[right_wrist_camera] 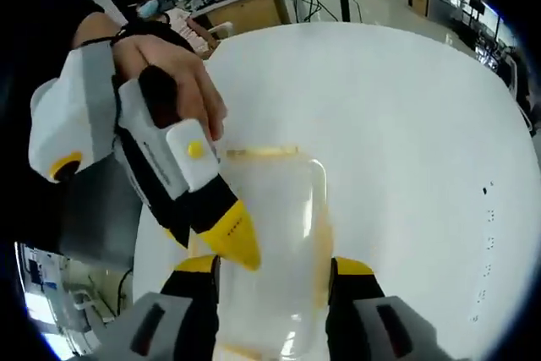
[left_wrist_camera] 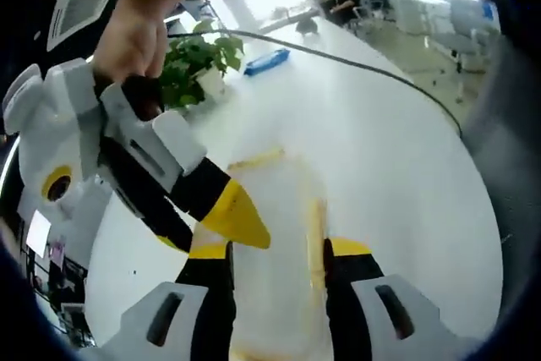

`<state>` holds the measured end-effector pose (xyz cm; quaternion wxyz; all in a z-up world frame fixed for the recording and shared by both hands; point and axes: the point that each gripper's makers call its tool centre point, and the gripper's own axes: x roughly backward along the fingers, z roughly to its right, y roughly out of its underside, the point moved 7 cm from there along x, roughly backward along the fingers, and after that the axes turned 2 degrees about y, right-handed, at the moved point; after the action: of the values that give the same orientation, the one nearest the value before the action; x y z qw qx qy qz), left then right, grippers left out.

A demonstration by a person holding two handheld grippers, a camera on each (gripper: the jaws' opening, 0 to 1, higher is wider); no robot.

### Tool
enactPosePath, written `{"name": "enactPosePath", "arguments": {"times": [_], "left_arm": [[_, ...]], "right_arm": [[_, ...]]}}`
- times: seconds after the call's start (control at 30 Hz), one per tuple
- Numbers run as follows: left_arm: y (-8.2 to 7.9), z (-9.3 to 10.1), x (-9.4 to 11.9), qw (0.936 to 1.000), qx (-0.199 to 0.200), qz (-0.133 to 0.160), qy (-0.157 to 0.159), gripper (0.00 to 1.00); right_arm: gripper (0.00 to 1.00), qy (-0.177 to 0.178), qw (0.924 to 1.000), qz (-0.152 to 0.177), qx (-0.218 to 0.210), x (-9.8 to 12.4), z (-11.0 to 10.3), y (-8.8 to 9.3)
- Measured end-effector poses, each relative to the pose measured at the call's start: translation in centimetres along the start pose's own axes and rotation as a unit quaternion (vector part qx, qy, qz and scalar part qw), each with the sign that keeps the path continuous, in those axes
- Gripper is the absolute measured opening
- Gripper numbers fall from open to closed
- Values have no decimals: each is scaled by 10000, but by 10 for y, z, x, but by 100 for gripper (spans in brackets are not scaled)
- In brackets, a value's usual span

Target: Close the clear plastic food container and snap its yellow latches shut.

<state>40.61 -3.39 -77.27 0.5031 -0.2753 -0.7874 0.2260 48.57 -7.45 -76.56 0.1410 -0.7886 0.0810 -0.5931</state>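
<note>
container: clear plastic food container (left_wrist_camera: 275, 243) sits on the white counter (left_wrist_camera: 397, 150), dead center at 6 o'clock in both views, yellow latch (left_wrist_camera: 258, 158) along its far edge
left claw: left claw (left_wrist_camera: 277, 251) spread, one jaw either side of the container, looks like it's straddling it
right claw: right claw (right_wrist_camera: 275, 266) spread too, jaws flanking the container; its yellow tips come in at 9 o'clock in the left gripper view
extras: potted plant (left_wrist_camera: 199, 61) and blue thing (left_wrist_camera: 266, 61) at 11 o'clock

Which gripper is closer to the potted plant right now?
Right. The right gripper reaches in from the potted plant side; the left gripper sits farther back, jaws straddling the container.
</note>
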Motion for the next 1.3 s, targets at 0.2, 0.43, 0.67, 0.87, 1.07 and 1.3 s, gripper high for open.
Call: {"name": "enactPosePath", "arguments": {"times": [0.2,0.43,0.67,0.87,1.07,1.3], "left_arm": [[1,2,0,9998,102,149,61,37],[5,4,5,9977,-251,409,486,39],[5,4,4,9963,-436,405,616,41],[-5,1,20,9955,-442,388,749,41],[-6,2,32,9947,-575,120,842,45],[1,-6,38,9969,-172,-34,763,42]], "right_arm": [[44,-200,9995,107,-198,1,5,2],[47,-44,9986,-18,-520,0,-3,1],[57,-143,9985,192,-493,-4,-6,3],[60,190,9995,120,-221,14,-7,-2],[63,228,9997,38,67,27,-20,-10],[61,678,9973,212,-176,33,-28,-4]]}}
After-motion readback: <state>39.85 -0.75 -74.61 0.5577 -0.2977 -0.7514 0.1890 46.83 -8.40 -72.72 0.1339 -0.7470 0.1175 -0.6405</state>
